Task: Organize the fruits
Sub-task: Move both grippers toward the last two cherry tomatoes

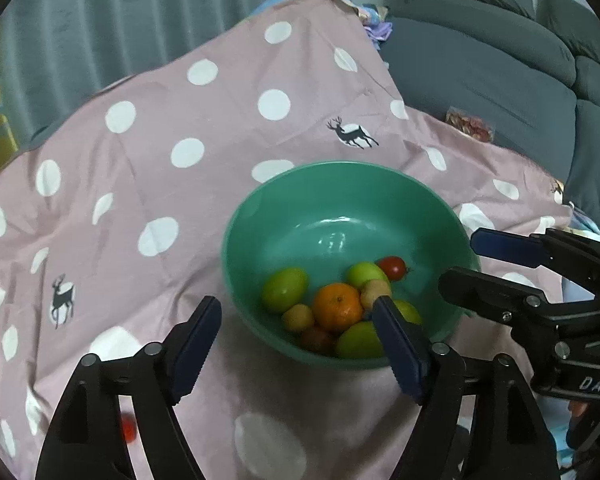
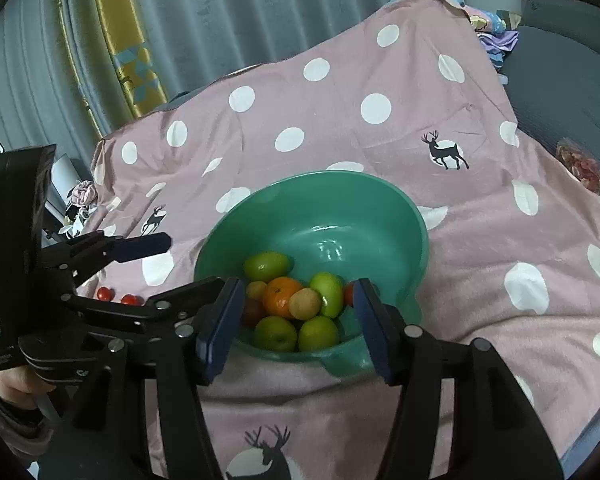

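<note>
Fruit mostly sits gathered in the green bowl (image 2: 414, 216) on the pink spotted cloth (image 2: 480, 280): an orange (image 2: 281, 295), several green fruits (image 2: 267, 266), small tan ones and a red tomato (image 1: 392, 266) piled at the near side; two more red tomatoes (image 2: 118, 297) lie loose on the cloth, left of the bowl and apart from it, so the sorting looks nearly done but not finished. Left gripper (image 1: 296, 334) hangs above the bowl's near-left rim with jaws spread and nothing between the pads; right gripper (image 2: 296, 328) hovers over the near rim, jaws parted and empty, the pile showing through the gap. Both appear to stand just clear of a drop into the bowl; that is a judgement from the empty pads. Next move, as I judge it, calls for the left gripper to swing toward the stray tomatoes, come down over one, and close gently, since such soft, round fruit may roll or bruise; the cloth's folds could also let it slip away.
</note>
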The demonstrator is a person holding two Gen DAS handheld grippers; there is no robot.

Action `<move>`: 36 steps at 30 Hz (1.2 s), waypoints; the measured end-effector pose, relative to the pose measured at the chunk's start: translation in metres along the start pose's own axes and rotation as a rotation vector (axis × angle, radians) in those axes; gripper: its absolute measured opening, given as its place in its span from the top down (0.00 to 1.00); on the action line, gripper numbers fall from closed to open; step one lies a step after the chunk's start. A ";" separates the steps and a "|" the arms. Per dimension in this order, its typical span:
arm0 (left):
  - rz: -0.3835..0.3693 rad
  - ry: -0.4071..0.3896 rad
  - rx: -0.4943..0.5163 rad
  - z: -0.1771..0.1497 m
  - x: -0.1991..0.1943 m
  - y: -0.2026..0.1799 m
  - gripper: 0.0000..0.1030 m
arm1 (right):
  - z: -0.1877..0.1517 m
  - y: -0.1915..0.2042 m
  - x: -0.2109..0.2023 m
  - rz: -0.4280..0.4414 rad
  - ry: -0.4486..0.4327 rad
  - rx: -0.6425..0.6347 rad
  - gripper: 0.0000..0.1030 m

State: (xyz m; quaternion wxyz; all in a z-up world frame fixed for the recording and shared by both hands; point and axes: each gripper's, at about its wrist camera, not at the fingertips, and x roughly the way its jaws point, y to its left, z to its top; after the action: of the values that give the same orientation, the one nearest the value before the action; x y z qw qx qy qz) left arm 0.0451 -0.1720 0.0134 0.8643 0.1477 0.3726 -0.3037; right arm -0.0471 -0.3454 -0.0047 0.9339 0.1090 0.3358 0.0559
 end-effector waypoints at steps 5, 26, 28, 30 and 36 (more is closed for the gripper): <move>0.027 -0.018 -0.017 -0.012 -0.020 0.005 0.24 | -0.004 0.007 -0.010 0.009 -0.004 -0.004 0.44; 0.114 0.020 -0.166 -0.105 -0.080 0.063 0.24 | -0.027 0.091 -0.008 0.109 0.098 -0.172 0.42; 0.126 0.047 -0.182 -0.122 -0.079 0.071 0.24 | -0.031 0.099 -0.002 0.119 0.121 -0.188 0.41; 0.131 0.068 -0.215 -0.140 -0.080 0.084 0.24 | -0.034 0.108 0.005 0.130 0.147 -0.202 0.41; 0.173 0.087 -0.346 -0.179 -0.093 0.126 0.24 | -0.048 0.138 0.028 0.172 0.220 -0.262 0.41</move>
State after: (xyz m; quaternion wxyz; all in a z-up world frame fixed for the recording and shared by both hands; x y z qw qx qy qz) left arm -0.0242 0.0508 -0.0361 0.8829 0.0417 0.4419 -0.1530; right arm -0.0605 -0.1983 -0.0243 0.8895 0.0081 0.4152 0.1904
